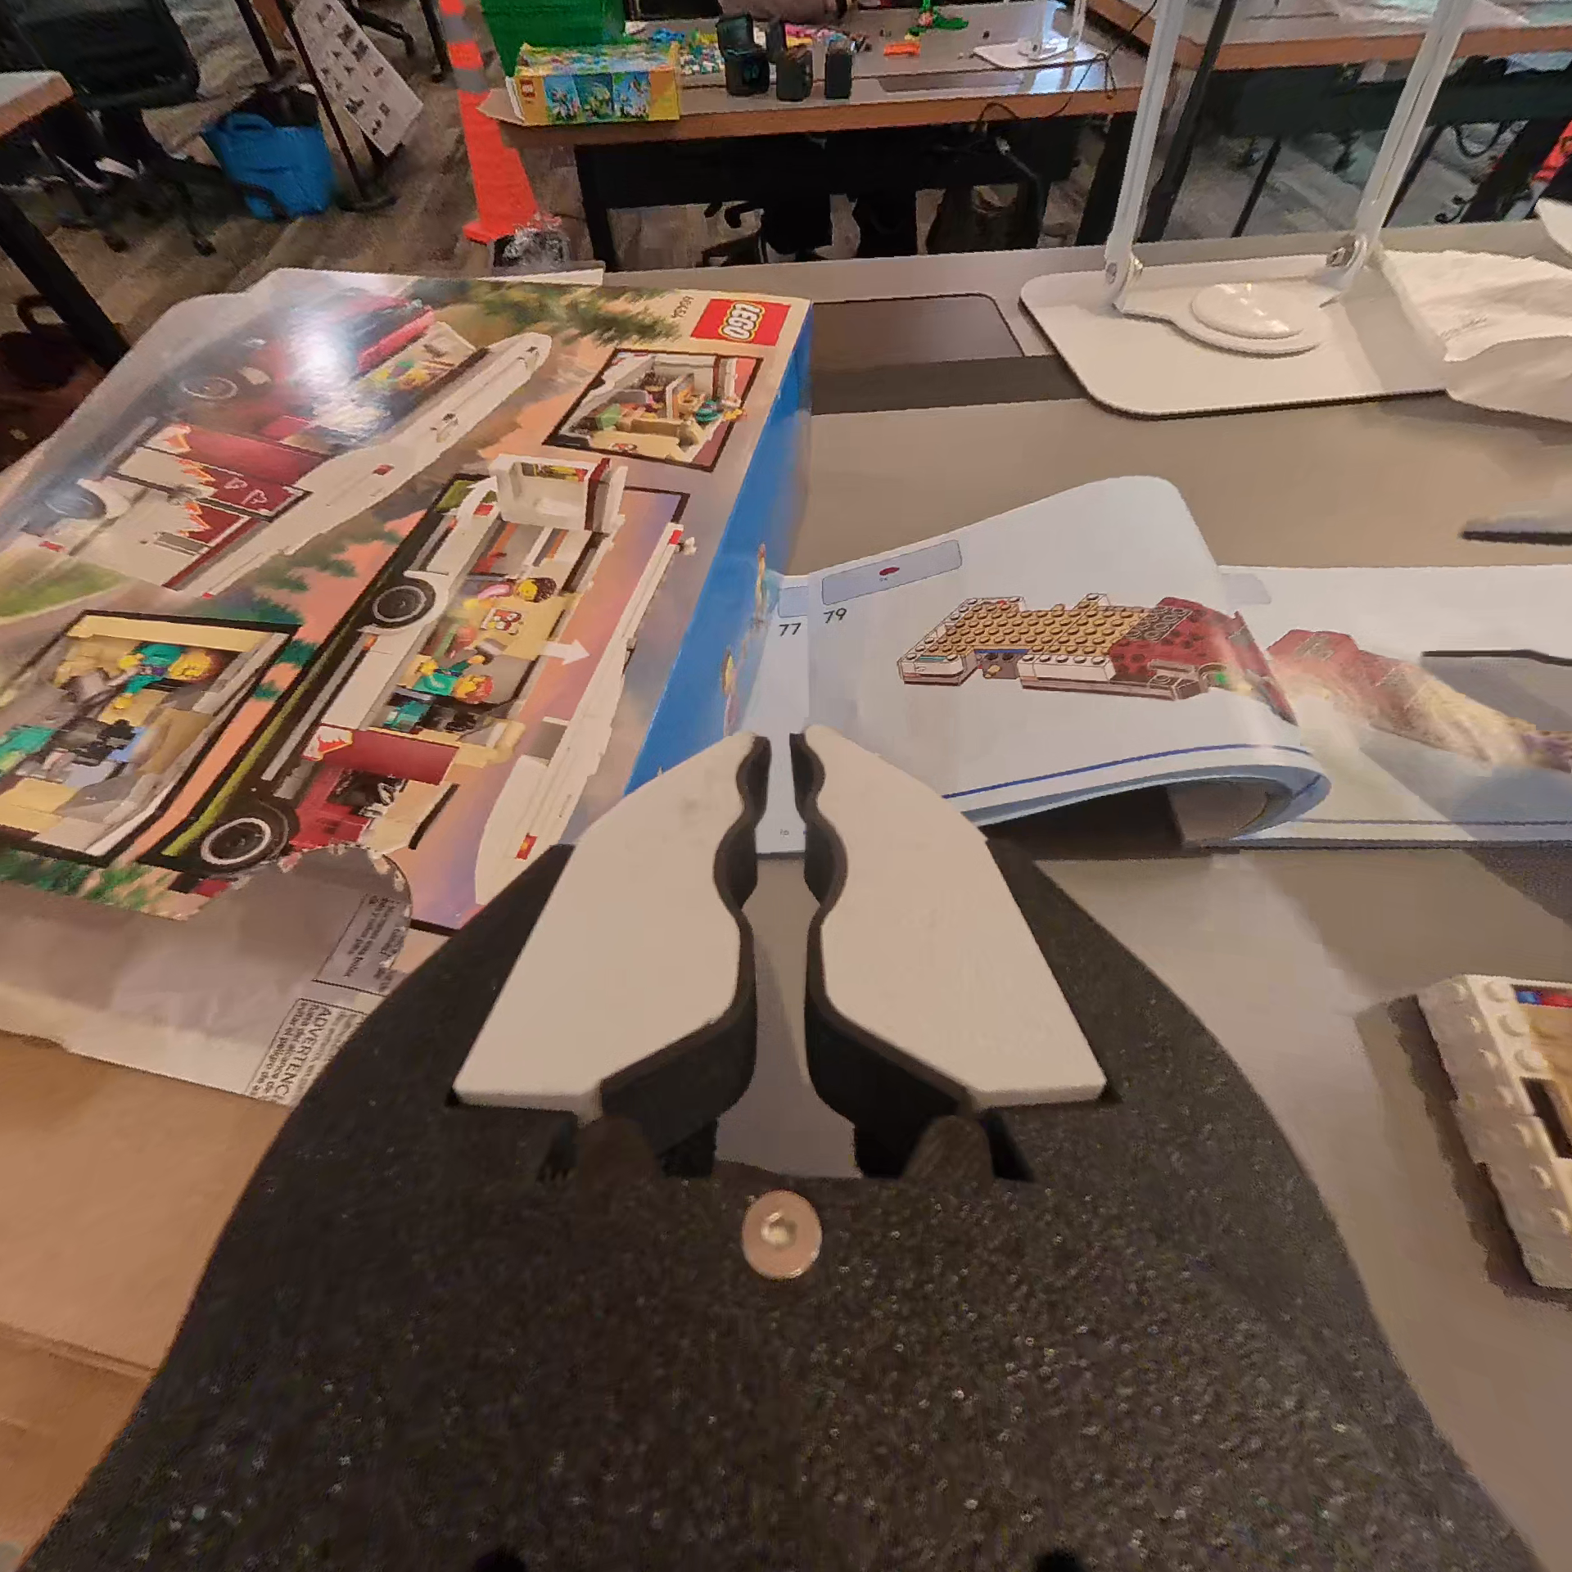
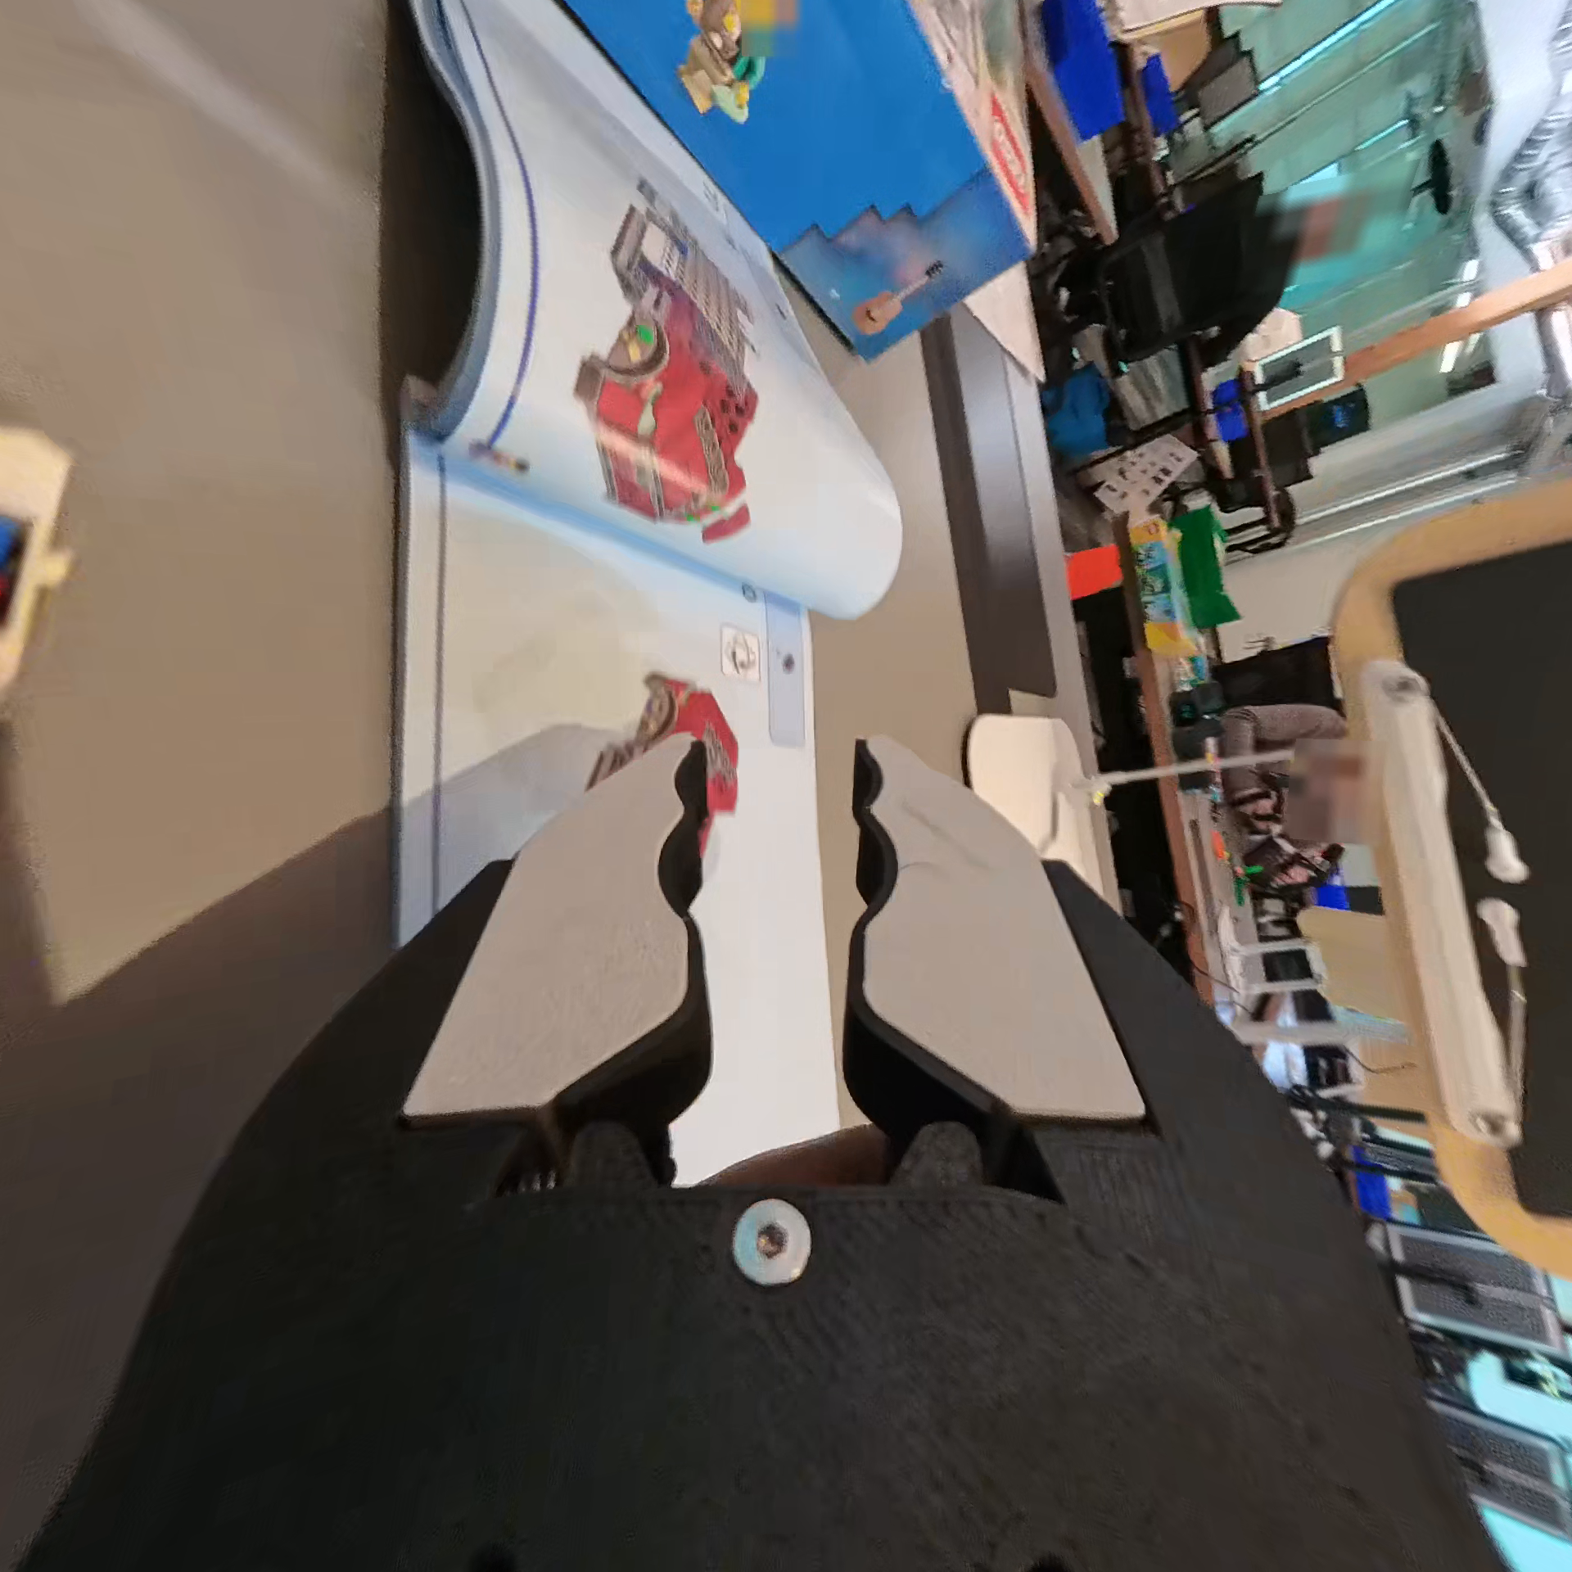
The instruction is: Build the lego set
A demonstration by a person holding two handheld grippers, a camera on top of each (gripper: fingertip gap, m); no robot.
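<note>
Count, relative to the open pale-blue instruction booklet:
- 1 booklet, open on the grey table.
- 1 large flat blue printed cardboard box, touching its left edge.
- 1 white flat lamp base, beyond it.
- 1 white studded brick assembly, near side, right.
- 2 grey-fingered black grippers: one, one.

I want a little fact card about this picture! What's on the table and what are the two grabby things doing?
Table: grey tabletop
Big box: toy brick set box, lying flat at the left
Booklet: instruction booklet, open beside the box, one page curling up
Model: partly built brick model at the right edge
Lamp: white lamp base at the back
Left gripper: jaws nearly closed, a thin gap, holding nothing, just over the booklet's near corner
Right gripper: jaws apart, empty, above the booklet's flat page
</note>
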